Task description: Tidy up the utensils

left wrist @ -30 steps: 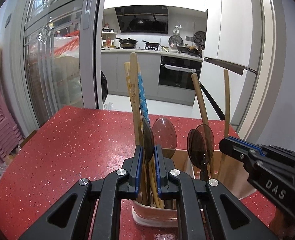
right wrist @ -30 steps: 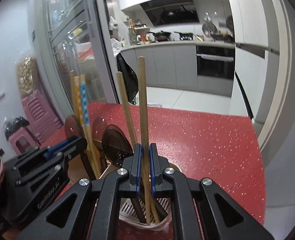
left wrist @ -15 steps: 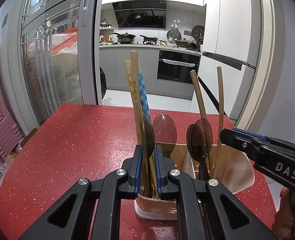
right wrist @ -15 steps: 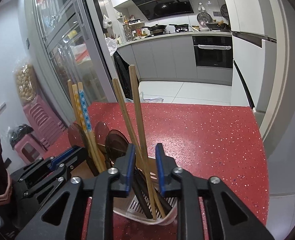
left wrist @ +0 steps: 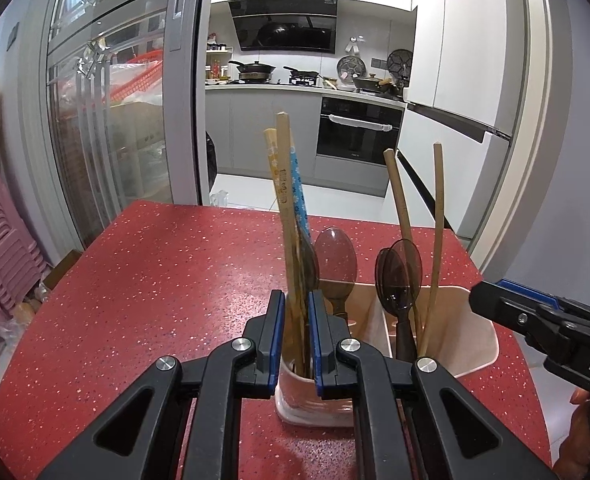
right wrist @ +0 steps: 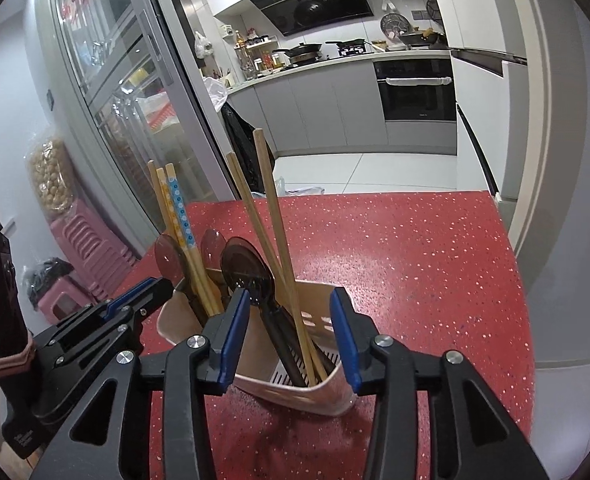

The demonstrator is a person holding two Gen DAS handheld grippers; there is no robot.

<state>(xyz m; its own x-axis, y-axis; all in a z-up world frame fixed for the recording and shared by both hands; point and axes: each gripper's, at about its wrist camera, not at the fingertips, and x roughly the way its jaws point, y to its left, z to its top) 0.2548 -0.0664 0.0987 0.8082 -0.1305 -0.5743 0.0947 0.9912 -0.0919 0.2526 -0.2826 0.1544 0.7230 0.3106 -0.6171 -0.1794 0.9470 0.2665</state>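
A pink utensil holder [right wrist: 255, 376] stands on the red desk [left wrist: 143, 280]. The left gripper [left wrist: 296, 332] has its jaws narrow, clamped on chopsticks [left wrist: 285, 216] standing in the holder's left compartment. The right gripper [right wrist: 291, 332] has its jaws opening, clear either side of two plain wooden chopsticks [right wrist: 271, 216] standing in the holder's right compartment.

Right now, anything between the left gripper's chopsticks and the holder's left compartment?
Nothing visible. The left gripper is shut on the chopsticks, whose lower ends already stand inside the holder, beside a brown spoon. The right gripper is opening, its pads clear of its own pair.
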